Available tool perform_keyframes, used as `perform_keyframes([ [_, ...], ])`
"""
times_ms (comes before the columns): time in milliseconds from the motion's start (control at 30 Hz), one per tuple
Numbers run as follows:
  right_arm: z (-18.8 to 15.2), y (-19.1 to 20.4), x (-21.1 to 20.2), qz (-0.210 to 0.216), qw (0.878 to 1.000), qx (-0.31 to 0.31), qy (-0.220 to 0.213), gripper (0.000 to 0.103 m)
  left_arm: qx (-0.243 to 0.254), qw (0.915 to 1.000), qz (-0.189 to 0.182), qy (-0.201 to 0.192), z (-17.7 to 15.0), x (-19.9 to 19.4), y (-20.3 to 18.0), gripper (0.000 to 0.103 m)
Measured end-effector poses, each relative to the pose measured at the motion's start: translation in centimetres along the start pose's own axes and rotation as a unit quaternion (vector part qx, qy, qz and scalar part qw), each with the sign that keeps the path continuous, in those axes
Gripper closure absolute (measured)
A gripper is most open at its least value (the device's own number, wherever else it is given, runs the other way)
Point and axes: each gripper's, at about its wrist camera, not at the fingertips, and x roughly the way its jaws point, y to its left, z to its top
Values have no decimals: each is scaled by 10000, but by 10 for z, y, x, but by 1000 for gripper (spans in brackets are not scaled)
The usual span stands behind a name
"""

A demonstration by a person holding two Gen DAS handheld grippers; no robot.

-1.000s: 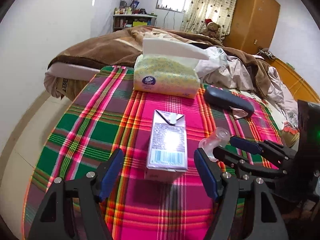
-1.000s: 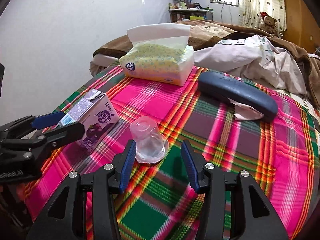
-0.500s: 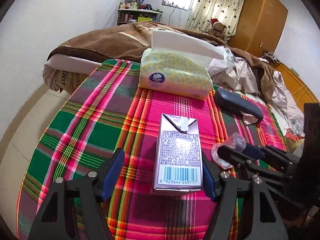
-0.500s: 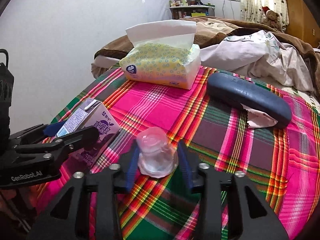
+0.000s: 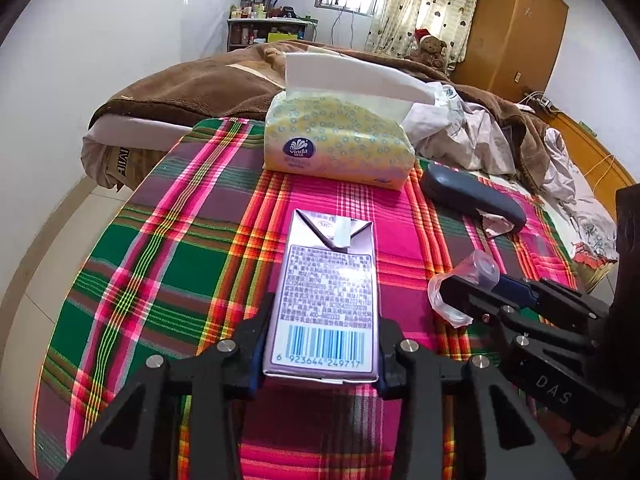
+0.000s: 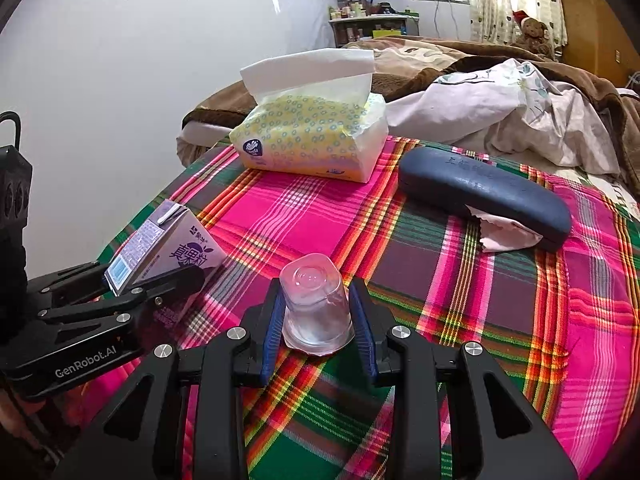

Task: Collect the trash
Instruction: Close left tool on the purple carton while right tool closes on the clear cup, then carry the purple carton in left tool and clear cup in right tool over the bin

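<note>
A purple drink carton (image 5: pixel 330 300) lies on the plaid cloth, barcode end toward me. My left gripper (image 5: pixel 320 344) is shut on its sides; it also shows in the right wrist view (image 6: pixel 160 280), with the carton (image 6: pixel 172 252) between its fingers. A clear plastic cup (image 6: pixel 314 300) is upside down between the blue pads of my right gripper (image 6: pixel 318 324), which is shut on it. In the left wrist view the cup (image 5: pixel 464 284) sits in the right gripper (image 5: pixel 472 292) to the right of the carton.
A yellow tissue pack (image 5: pixel 340 140) stands at the far side of the plaid cloth (image 5: pixel 160 248). A dark glasses case (image 6: pixel 484 196) lies on a crumpled tissue (image 6: pixel 504 236) at the right. A bed with brown blanket (image 5: pixel 200 88) lies behind.
Both grippers moved forward and closed: the left one onto the carton, the right one onto the cup. The carton now looks lifted at its near end.
</note>
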Motion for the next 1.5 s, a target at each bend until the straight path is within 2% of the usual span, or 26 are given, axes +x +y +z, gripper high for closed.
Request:
perform_keyframes([
  [100,-2,0,-6,-5,10000,1,-55,69,148,9998,143,-78,-2,-7,-6,62],
  [167,-3,-1,-10,5,10000,41,-83,69,94,9999,29,-95,-4,-12,-8,62],
  [333,-7,-4,-28,11,9997,143,-195,69,187,9997,76,-159,-10,-28,-21,62],
  [1000,-55,-40,-133,-256,9943,621,-831,69,697,9951,-327,-616,-48,-110,-103,62],
  [1500,-103,-104,-209,-897,9810,1239,-1196,69,1351,9836,-978,-683,-76,-135,-201,62],
])
